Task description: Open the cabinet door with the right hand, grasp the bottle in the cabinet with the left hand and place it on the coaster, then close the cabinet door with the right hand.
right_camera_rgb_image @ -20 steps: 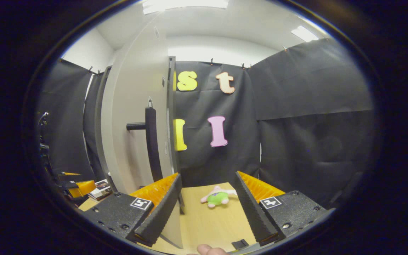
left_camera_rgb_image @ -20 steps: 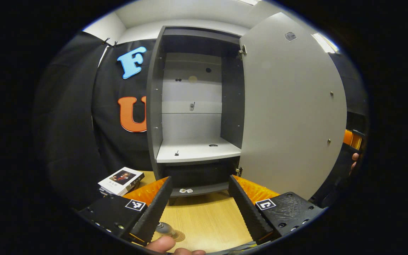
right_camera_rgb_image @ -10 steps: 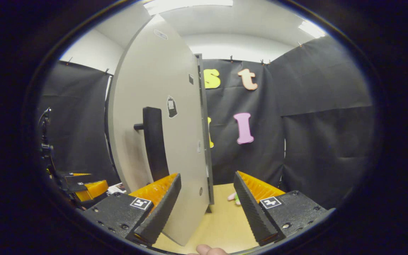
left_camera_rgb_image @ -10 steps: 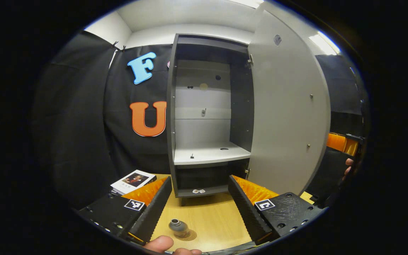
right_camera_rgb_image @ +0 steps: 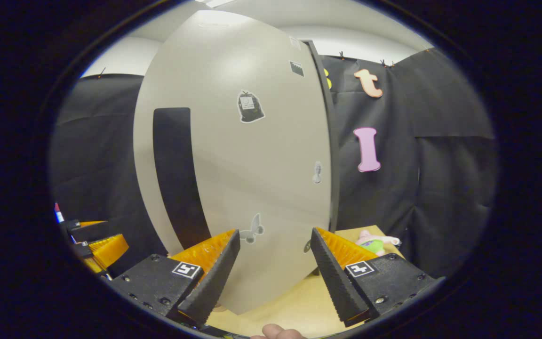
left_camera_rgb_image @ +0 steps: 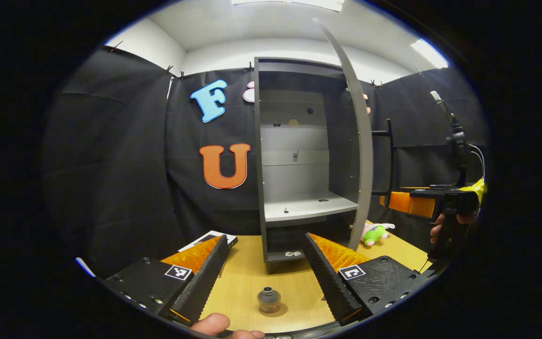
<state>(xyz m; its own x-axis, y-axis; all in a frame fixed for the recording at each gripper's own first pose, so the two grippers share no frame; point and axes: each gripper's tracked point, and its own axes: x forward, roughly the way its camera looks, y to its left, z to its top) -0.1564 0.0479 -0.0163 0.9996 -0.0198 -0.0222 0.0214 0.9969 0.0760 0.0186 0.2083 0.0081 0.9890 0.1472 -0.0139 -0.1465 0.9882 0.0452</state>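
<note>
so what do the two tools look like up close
Both look alike. The left tool and right tool each have two black ribbed fingers backed in orange, on black blocks bearing small square black-and-white markers. The right tool's handle carries a black cable.

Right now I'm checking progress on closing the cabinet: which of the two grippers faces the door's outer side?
The right gripper: its open fingers point at the door face with the black handle. The left gripper faces the cabinet interior.

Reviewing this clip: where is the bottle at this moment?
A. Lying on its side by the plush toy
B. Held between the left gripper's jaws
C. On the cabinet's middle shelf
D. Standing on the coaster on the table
D: in the left gripper view the bottle stands upright on the coaster on the table, in front of the open left gripper.
</note>
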